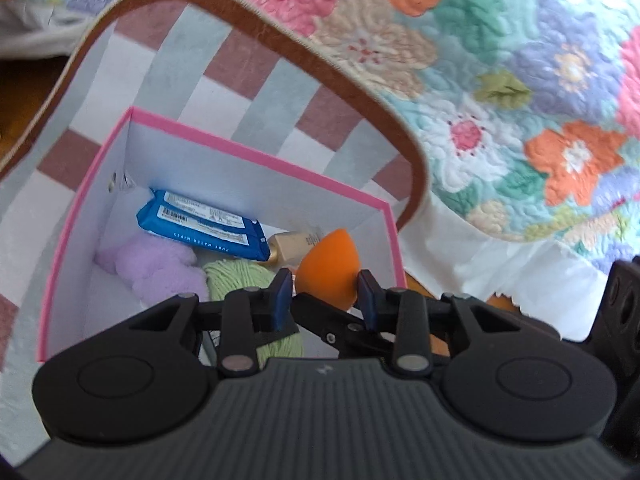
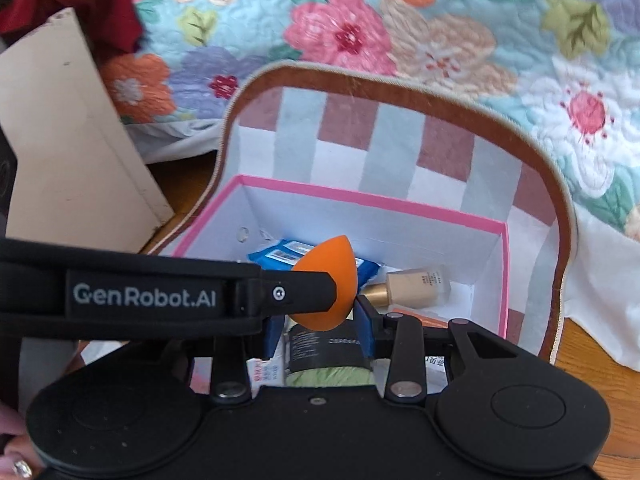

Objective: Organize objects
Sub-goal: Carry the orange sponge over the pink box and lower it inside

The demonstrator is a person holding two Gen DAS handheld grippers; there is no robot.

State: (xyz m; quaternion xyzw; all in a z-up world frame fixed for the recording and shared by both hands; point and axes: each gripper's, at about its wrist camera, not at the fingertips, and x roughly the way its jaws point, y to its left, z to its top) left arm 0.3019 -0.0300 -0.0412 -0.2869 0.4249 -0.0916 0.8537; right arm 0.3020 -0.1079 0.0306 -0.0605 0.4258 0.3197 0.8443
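An orange egg-shaped makeup sponge (image 1: pixel 328 264) hangs over the open pink-rimmed white box (image 1: pixel 256 152). My left gripper (image 1: pixel 325 294) is shut on it, a blue pad against each side. In the right wrist view the sponge (image 2: pixel 326 276) also sits between the blue pads of my right gripper (image 2: pixel 320 332), which is shut on its lower part. The left gripper's black finger (image 2: pixel 308 286) crosses in from the left and hides that side of the grip. Inside the box lie a blue wipes pack (image 1: pixel 200 220), a lilac fluffy item (image 1: pixel 156 264), green yarn (image 1: pixel 236 276) and a foundation bottle (image 2: pixel 412 280).
The box stands inside a checked bag with a brown rim (image 2: pixel 400 80) on a wooden floor. A floral quilt (image 2: pixel 440 20) hangs behind it. A beige board (image 2: pixel 60 140) leans at the left, under red cloth (image 2: pixel 80 0). A black tube (image 2: pixel 324 348) lies below the right gripper.
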